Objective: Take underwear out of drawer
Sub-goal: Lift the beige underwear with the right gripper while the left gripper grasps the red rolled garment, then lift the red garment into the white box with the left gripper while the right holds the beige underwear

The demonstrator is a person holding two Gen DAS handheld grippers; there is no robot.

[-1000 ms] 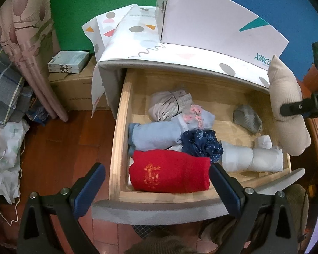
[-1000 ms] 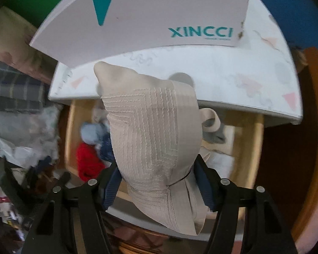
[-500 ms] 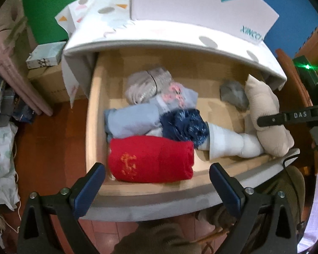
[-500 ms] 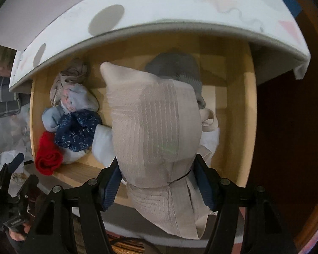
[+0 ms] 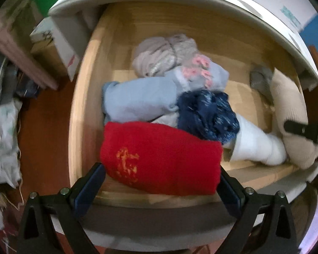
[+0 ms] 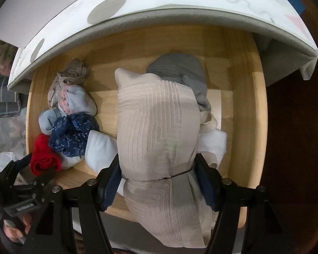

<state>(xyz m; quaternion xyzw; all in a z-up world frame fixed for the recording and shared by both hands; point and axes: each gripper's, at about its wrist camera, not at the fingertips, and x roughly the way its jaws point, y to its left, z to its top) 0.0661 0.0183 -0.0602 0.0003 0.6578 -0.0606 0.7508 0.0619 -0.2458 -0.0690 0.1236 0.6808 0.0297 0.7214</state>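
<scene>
left hand-held gripper (image 5: pixel 162 187): hanging spread wide over the red roll (image 5: pixel 161 158) at the drawer (image 5: pixel 80 110) front – nearer hand, roll's long axis lying jaw to jaw
right hand-held gripper (image 6: pixel 159 182): pinching the beige bundle (image 6: pixel 156 127) – sitting at the drawer's right end

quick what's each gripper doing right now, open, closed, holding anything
Left gripper: open, holding nothing, its fingers either side of the red roll.
Right gripper: closed on the beige roll.
</scene>
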